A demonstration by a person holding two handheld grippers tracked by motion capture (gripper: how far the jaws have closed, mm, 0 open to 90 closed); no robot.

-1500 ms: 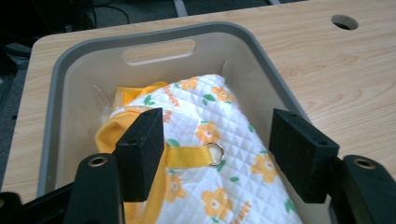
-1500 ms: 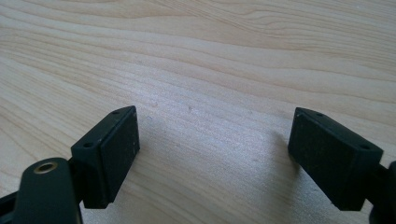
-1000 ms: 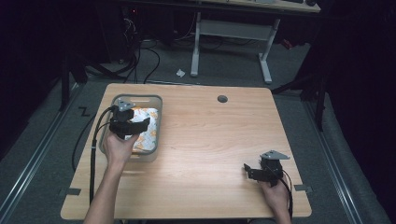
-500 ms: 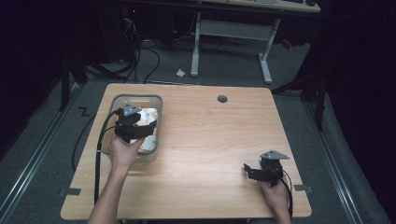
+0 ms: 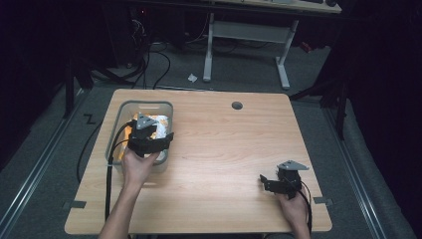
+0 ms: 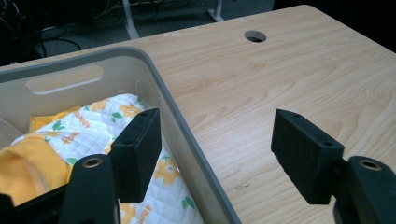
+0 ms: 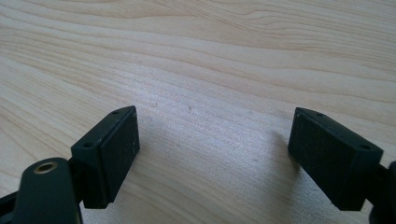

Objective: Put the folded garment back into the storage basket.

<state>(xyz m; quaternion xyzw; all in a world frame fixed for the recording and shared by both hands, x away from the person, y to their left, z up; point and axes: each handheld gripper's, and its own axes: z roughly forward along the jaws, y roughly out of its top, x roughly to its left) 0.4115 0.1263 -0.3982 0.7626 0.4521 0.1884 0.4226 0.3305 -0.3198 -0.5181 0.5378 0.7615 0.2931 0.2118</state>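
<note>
A grey plastic bin stands at the table's left. In it lies a white quilted cloth with an orange print and a yellow cloth. My left gripper hovers open over the bin's right wall. In the left gripper view, one pad hangs above the printed cloth inside the bin, and the other pad is over bare wood. Nothing is between them. My right gripper rests low near the front right of the table, open, with bare wood between its pads.
The wooden table has a round cable hole near its far edge. A black cable trails from the left gripper off the table's left side. Beyond the table stand a desk frame and floor cables.
The left gripper has moved from over the bin's middle toward the near right, to its right wall, and turned rightward. The right gripper has stayed put.
</note>
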